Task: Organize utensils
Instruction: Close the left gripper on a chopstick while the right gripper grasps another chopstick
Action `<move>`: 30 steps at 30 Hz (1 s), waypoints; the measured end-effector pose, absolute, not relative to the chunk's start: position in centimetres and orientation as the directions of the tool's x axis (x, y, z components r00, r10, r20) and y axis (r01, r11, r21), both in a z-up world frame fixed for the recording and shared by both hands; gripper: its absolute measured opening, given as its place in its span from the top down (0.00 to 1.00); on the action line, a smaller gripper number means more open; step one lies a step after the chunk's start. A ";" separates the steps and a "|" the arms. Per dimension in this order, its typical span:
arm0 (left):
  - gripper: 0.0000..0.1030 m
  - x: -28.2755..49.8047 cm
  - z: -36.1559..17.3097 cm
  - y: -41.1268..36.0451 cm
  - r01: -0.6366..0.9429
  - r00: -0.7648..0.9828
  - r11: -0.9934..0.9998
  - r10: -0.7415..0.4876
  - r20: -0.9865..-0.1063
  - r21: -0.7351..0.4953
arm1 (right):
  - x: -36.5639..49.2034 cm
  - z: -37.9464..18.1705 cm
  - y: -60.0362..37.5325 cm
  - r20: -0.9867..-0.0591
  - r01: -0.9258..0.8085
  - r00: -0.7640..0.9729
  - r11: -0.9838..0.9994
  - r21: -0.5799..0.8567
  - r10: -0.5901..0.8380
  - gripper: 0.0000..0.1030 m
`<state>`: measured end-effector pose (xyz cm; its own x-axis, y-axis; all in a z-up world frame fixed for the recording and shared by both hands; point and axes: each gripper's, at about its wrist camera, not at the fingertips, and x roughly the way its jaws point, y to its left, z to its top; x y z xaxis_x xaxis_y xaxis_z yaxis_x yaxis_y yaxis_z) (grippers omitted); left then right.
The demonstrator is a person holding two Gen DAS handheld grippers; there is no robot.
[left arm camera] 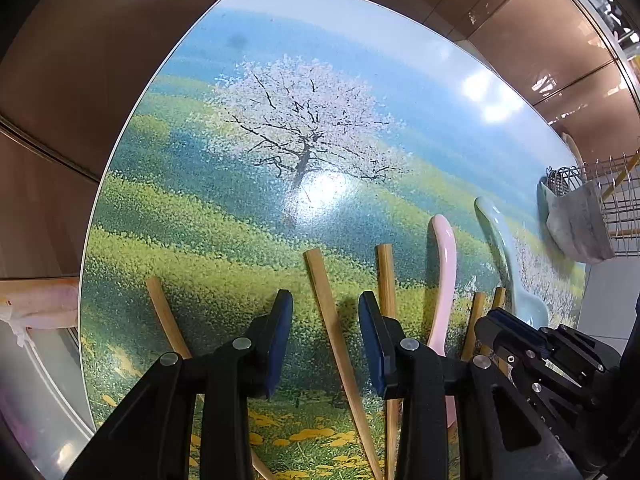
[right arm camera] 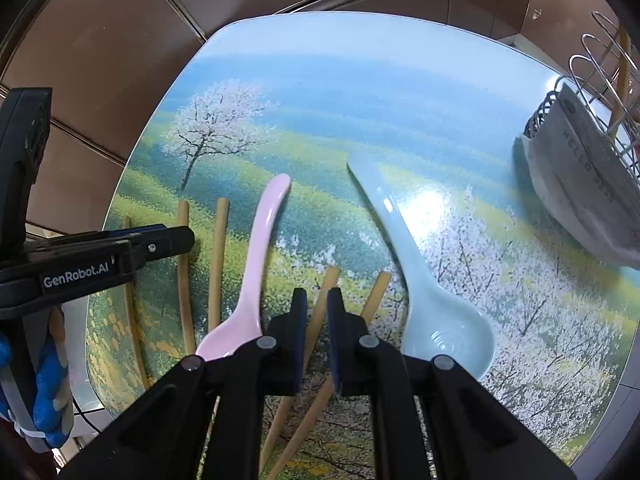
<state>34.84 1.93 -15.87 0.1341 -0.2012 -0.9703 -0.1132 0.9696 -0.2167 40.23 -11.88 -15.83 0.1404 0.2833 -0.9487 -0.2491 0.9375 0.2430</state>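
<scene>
- A table (right arm camera: 360, 92), printed with a blossoming tree over green fields, is filling both views.
- A wire rack (right arm camera: 600, 64) is standing at its far right corner.
- A pale blue spoon (right arm camera: 424, 272) and a pink spoon (right arm camera: 256, 264) are lying between scattered chopsticks (right arm camera: 218, 264).
- The left gripper (left arm camera: 325, 340) is hovering with jaws spread over one chopstick.
- The right gripper (right arm camera: 317, 340) is straddling another, jaws narrowly parted.

The tabletop (right arm camera: 360, 92) bears a printed blossoming tree, green-yellow meadow and blue sky. On it lie a pink spoon (right arm camera: 256, 264), a pale blue spoon (right arm camera: 424, 280) and tan bamboo chopsticks (right arm camera: 218, 264); at two o'clock hangs a grey cloth (right arm camera: 576, 184).
</scene>
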 end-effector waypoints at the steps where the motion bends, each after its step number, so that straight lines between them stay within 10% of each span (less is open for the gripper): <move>1: 0.67 34.9 -15.9 1.8 -0.112 0.133 0.971 -0.198 -0.971 -0.213 | 40.2 -15.9 -11.9 -0.949 -0.250 0.138 0.937 0.243 0.283 0.90; 30: 0.94 34.9 -16.5 0.9 -0.165 0.152 0.970 -0.154 -0.976 -0.178 | 39.5 -16.6 -10.4 -0.965 -0.240 0.152 0.955 0.176 0.216 0.92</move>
<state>34.93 0.87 -16.47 0.1517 -0.1538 -0.9764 -0.1650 0.9700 -0.1785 39.55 -10.44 -16.58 0.1516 0.2159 -0.9646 -0.2397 0.9548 0.1761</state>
